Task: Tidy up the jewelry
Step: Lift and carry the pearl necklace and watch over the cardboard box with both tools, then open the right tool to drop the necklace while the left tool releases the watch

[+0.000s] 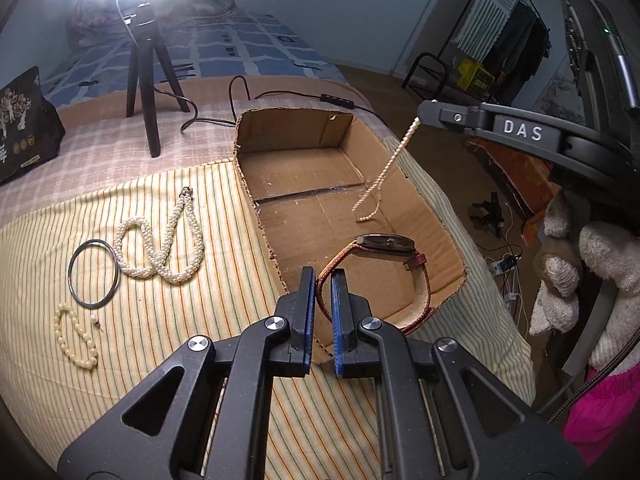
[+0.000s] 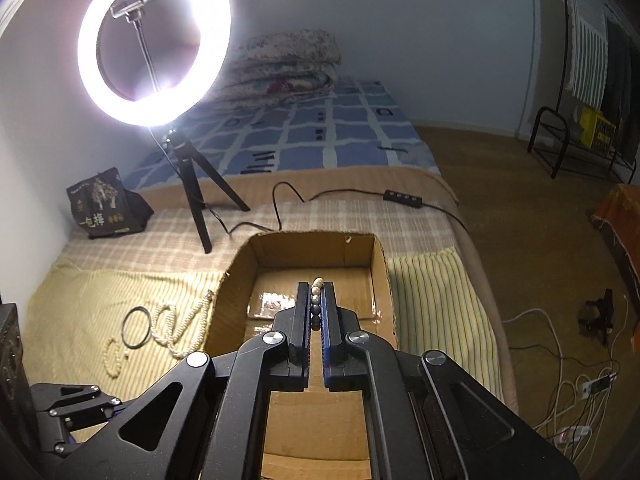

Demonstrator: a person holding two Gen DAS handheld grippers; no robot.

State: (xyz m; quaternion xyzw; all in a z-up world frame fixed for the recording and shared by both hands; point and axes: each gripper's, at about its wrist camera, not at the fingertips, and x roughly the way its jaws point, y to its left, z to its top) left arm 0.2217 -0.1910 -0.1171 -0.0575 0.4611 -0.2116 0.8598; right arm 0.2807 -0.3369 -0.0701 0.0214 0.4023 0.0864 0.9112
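Two grippers over an open cardboard box [image 1: 304,208] on a bed. Left gripper [image 1: 323,280] with jaws clamped on the reddish strap of a wristwatch [image 1: 386,242], watch hanging above the near end of the box, dial facing up, strap looped down toward the box's right wall. Right gripper [image 2: 317,300] with jaws clamped on a thin pearl strand [image 1: 390,168], beads showing between the blue pads in the right wrist view; strand dangling from the jaws down into the box in the left wrist view, lower end curled above the box floor.

Left of the box, on the yellow striped cloth [image 1: 168,360]: thick pearl rope necklace [image 1: 160,240] laid in loops, dark bangle [image 1: 93,273] touching its left loop, cream bead bracelet [image 1: 74,338] nearer the camera, small pearl earring [image 1: 95,320] just beside the bracelet.

Beyond the box: lit ring light [image 2: 154,46] on a black tripod [image 1: 146,88], cable trailing across the checked blanket, black printed bag [image 1: 24,124] at the far left. Blue patterned sheet and folded quilt farther back.
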